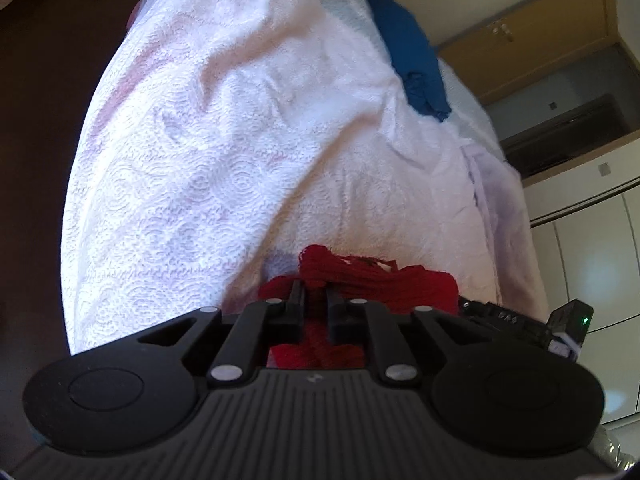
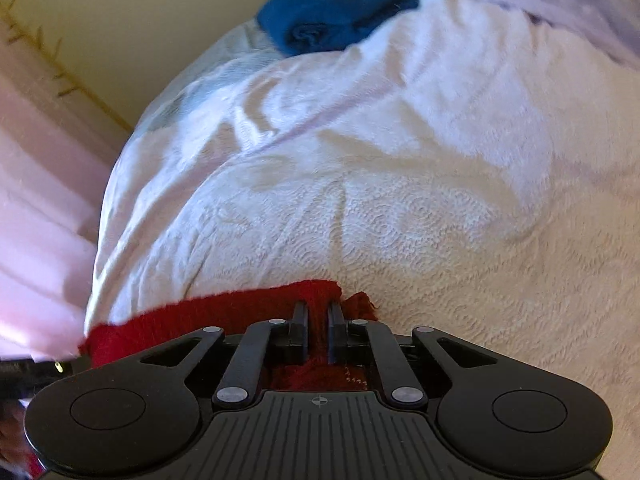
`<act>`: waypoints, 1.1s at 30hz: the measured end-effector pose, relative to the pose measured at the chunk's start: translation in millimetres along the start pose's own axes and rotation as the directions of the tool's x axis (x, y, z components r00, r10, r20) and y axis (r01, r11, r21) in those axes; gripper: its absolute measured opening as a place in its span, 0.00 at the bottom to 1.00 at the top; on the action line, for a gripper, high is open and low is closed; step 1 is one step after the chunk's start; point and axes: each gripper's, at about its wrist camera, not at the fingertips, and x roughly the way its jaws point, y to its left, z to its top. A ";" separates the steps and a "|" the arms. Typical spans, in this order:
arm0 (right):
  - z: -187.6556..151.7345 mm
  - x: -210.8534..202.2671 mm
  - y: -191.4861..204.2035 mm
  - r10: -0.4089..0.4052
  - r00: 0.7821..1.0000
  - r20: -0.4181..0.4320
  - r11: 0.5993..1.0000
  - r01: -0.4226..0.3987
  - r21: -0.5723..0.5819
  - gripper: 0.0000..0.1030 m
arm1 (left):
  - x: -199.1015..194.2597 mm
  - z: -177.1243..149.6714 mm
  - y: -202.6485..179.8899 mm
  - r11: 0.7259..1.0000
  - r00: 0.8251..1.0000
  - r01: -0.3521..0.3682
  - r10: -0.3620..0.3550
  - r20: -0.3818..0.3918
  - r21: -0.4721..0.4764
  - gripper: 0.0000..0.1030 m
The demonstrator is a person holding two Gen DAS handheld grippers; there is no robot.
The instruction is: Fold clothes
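A red knitted garment [image 1: 360, 276] is bunched at my left gripper [image 1: 316, 292], whose black fingers are shut on its fabric just above the white bedspread [image 1: 224, 152]. In the right wrist view the same red garment [image 2: 224, 312] stretches to the left as a band, and my right gripper [image 2: 318, 312] is shut on its edge. A folded blue garment [image 1: 412, 52] lies at the far side of the bed; it also shows in the right wrist view [image 2: 332, 16].
The bed's left edge drops to a dark floor [image 1: 48, 120]. A wooden cabinet [image 1: 532, 32] and white closet doors [image 1: 592, 240] stand to the right. A pink curtain [image 2: 36, 184] hangs left of the bed.
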 end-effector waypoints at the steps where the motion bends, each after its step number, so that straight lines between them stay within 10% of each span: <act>1: 2.0 -2.9 0.3 0.001 1.000 -0.008 1.000 -0.001 0.008 0.20 | -3.0 3.0 -2.9 1.000 1.000 -0.005 0.005 -0.015 -0.001 0.12; 4: 6.9 -20.0 10.1 -0.061 0.998 0.001 0.998 0.061 -0.030 0.47 | -17.6 10.4 -15.9 0.999 0.999 -0.035 0.035 -0.034 0.026 0.14; 11: -1.9 -66.3 38.6 -0.071 0.995 0.064 0.988 0.079 -0.132 0.47 | -49.0 7.5 -67.8 0.956 0.997 -0.069 0.075 -0.012 0.284 0.08; 16: -9.8 -36.7 68.8 -0.073 0.997 0.021 0.958 0.077 -0.277 0.47 | 3.3 -11.1 -94.5 0.910 0.994 -0.083 0.103 -0.028 0.407 0.09; 19: -13.3 -1.2 67.2 -0.122 0.993 0.003 0.947 0.117 -0.299 0.47 | 39.6 -14.6 -84.1 0.891 0.979 -0.181 0.206 -0.014 0.416 0.07; 24: -19.4 14.5 47.7 -0.139 0.990 0.010 0.964 0.138 -0.226 0.47 | 48.6 -7.5 -58.8 0.945 0.982 -0.168 0.186 -0.038 0.282 0.03; 33: -45.8 -80.9 70.1 -0.223 0.968 0.113 0.955 0.240 -0.174 0.47 | -17.3 -32.2 -104.7 0.917 0.979 -0.184 0.203 -0.016 0.354 0.06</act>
